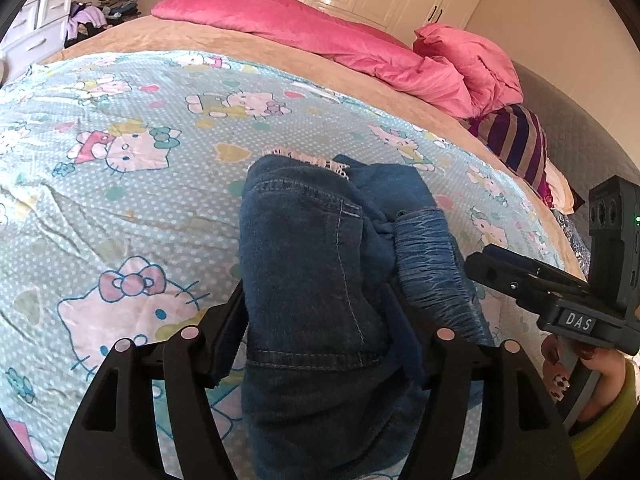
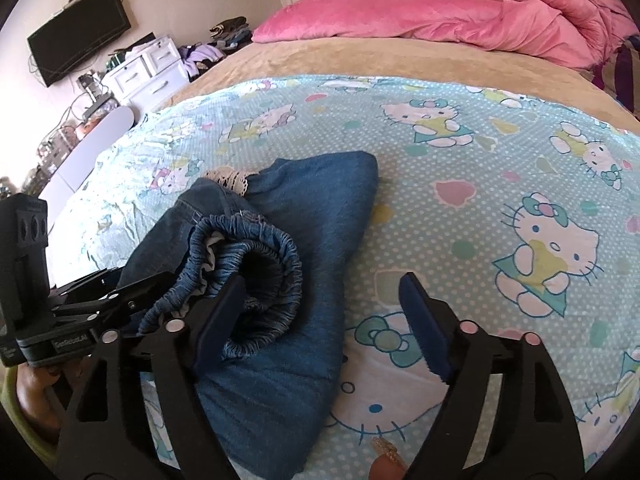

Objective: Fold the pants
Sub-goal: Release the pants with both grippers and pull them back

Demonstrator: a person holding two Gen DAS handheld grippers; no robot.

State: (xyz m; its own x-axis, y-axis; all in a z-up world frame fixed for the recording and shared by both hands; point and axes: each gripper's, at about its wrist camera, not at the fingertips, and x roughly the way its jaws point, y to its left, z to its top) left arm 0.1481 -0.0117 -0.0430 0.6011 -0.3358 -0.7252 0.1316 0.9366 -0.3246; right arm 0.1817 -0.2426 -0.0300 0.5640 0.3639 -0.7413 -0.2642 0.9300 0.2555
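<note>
Bedroom: bed with a dotted aqua cat-print sheet (image 2: 460, 152) over a tan blanket (image 1: 248, 42); a crumpled pink duvet (image 1: 360, 48) beyond both my grippers.

Pants (image 2: 288, 280): dark blue denim, bundled, with a ruffled elastic waistband and lace trim at the far end; they lie on the sheet directly ahead.

Left gripper (image 1: 316, 344): level and low, jaws spread around the bundle; whether they pinch it, I cannot tell.

Right gripper (image 2: 324, 316): angled downward, released, jaws wide; the left finger rests against the waistband, the right stands over bare sheet.
</note>
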